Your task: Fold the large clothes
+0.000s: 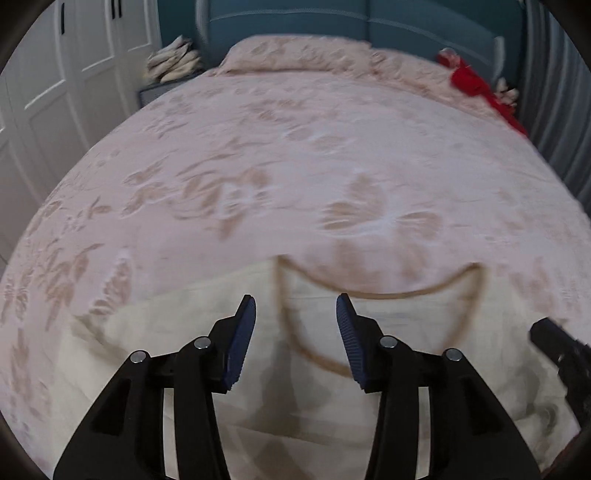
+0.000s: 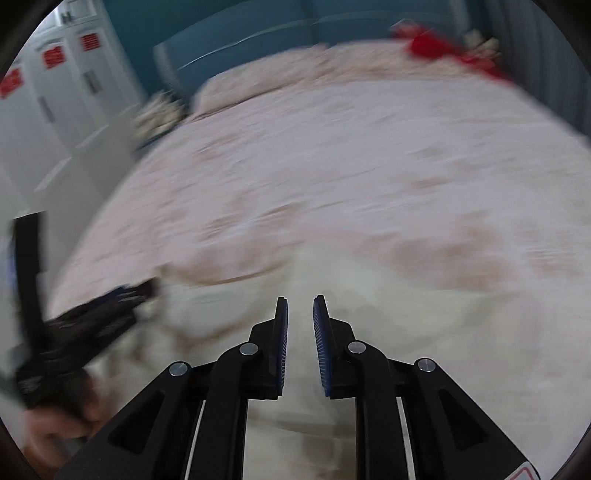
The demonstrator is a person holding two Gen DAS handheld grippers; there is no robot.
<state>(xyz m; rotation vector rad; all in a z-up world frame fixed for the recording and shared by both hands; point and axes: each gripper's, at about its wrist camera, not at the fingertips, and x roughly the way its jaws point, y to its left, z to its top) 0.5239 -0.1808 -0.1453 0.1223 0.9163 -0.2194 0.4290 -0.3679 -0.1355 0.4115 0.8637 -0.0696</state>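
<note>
A cream garment (image 1: 207, 332) with a tan-trimmed neckline (image 1: 388, 295) lies on the near part of the bed. My left gripper (image 1: 295, 304) is open and empty, held over the garment just short of the neckline. The garment also shows in the right wrist view (image 2: 369, 314), blurred. My right gripper (image 2: 300, 306) hovers over it with the jaws a narrow gap apart and nothing between them. The right gripper shows at the right edge of the left wrist view (image 1: 561, 350). The left gripper shows at the left of the right wrist view (image 2: 110, 302).
The bed has a pink floral cover (image 1: 295, 166) and a pillow (image 1: 295, 55) at the far end. A red cloth (image 1: 476, 85) lies at the far right corner. White wardrobes (image 1: 55, 74) stand on the left, with a stack of folded items (image 1: 173, 62) beside the teal headboard (image 1: 332, 22).
</note>
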